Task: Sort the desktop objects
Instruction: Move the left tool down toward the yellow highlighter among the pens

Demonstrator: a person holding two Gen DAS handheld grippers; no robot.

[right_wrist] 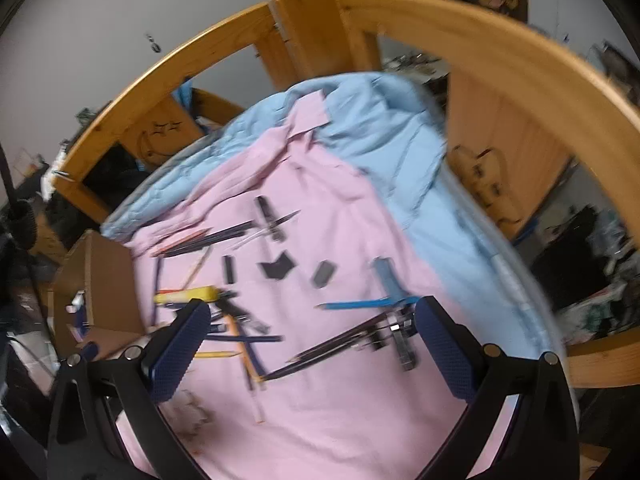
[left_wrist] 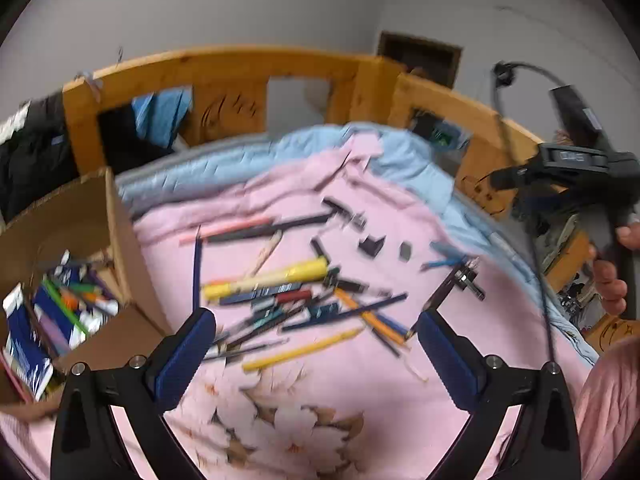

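We hold both the left gripper (left_wrist: 314, 344) and right gripper (right_wrist: 312, 332) with jaws wide apart, empty. The cardboard box (left_wrist: 120, 240), left of the left jaws, already holds some stationery; the pile of pens and pencils (left_wrist: 292, 296), ahead between the jaws on the pink quilt (left_wrist: 320, 400), looks mostly unsorted.

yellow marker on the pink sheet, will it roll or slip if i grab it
The yellow marker looks round-bodied, so a nudge would probably roll it, though the soft pink sheet should damp that. It seems rigid and light. It lies on other pens, so lifting may shift them.
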